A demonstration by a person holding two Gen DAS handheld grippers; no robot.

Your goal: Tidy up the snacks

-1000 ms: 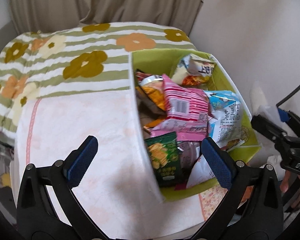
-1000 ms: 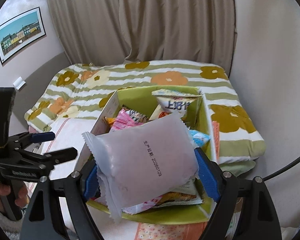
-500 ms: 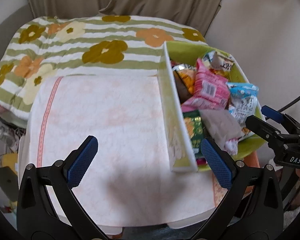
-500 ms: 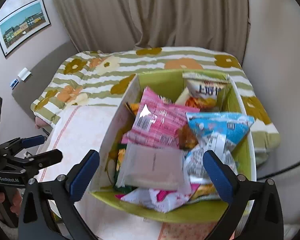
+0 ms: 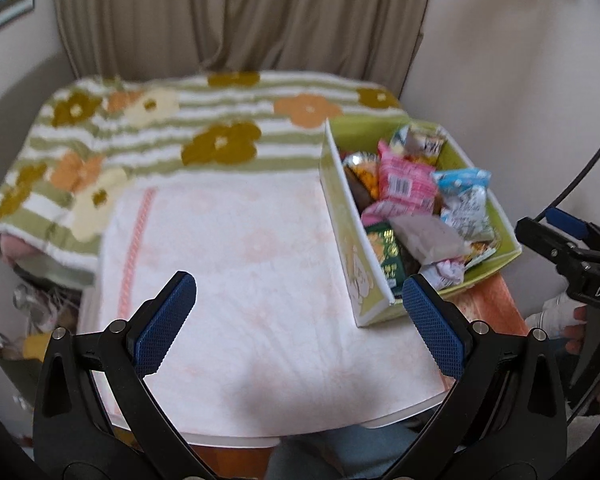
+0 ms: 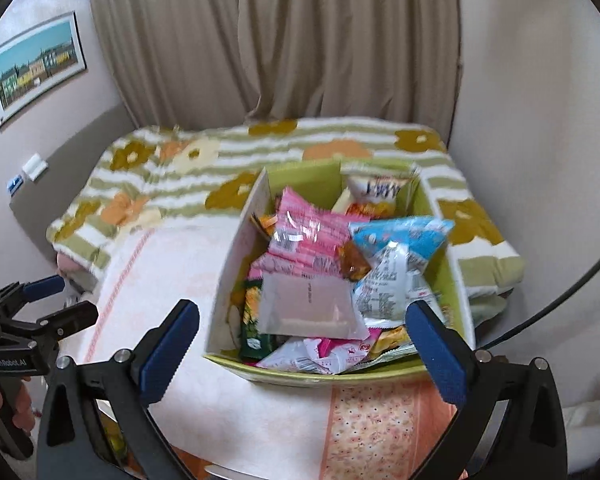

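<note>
A green box point(image 6: 452, 248) full of snack packets stands on the table's right side; it also shows in the left wrist view point(image 5: 342, 216). A pale translucent packet point(image 6: 306, 306) lies on top near the front, beside a pink packet point(image 6: 304, 236) and a blue-and-white packet point(image 6: 404, 264). My right gripper point(image 6: 302, 346) is open and empty, held back from the box's near edge. My left gripper point(image 5: 300, 322) is open and empty above the bare pink cloth point(image 5: 228, 264), left of the box. The pale packet also shows in the left wrist view point(image 5: 426, 236).
A bed with a striped floral blanket point(image 5: 204, 136) lies behind the table. Curtains point(image 6: 300, 40) hang at the back. A wall stands close on the right. Clutter lies on the floor left of the table point(image 5: 32, 312).
My right gripper let go of the pale packet into the box, opened wide and drew back. My left gripper pulled back and to the left, away from the box.
</note>
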